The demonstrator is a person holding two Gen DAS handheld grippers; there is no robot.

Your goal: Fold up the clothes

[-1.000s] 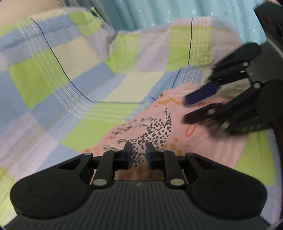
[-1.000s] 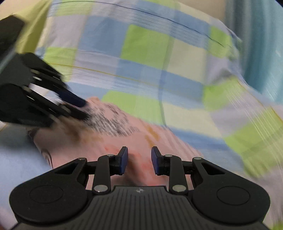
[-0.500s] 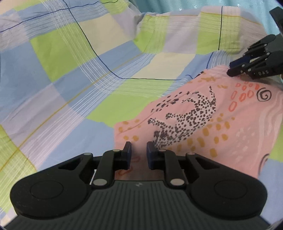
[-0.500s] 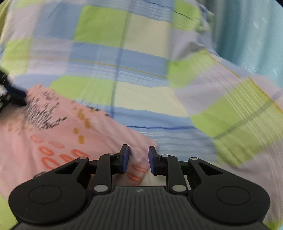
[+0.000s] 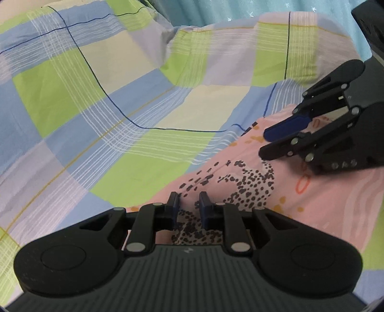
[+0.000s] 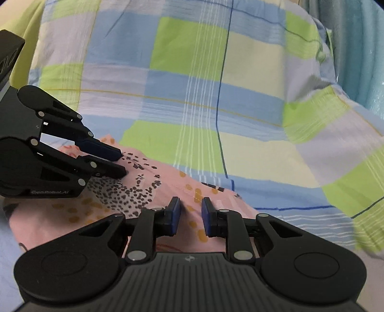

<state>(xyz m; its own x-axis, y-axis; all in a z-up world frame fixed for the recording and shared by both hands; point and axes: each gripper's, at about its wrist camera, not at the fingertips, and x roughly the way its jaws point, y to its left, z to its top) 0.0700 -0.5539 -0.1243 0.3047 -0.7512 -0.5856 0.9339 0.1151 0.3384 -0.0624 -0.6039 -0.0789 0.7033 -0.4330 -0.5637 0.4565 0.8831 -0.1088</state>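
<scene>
A pink garment (image 5: pixel 300 192) with black dots and orange marks lies flat on a checked bedsheet (image 5: pixel 120 108); it also shows in the right wrist view (image 6: pixel 148 189). My left gripper (image 5: pixel 188 206) is open with a narrow gap, its fingertips over the garment's near edge, holding nothing. My right gripper (image 6: pixel 190 212) is open and empty over the garment's far edge. Each gripper shows in the other's view, the right one (image 5: pixel 268 141) at the right, the left one (image 6: pixel 120 160) at the left, both close above the cloth.
The blue, green and cream checked sheet (image 6: pixel 216 96) covers the bed all round the garment. A teal curtain (image 5: pixel 240 9) hangs behind the bed. A bulge in the sheet (image 5: pixel 276 48) rises at the back.
Both grippers have come back closer together over the pink garment after having spread apart. Their jaws stay a little open and hold nothing.
</scene>
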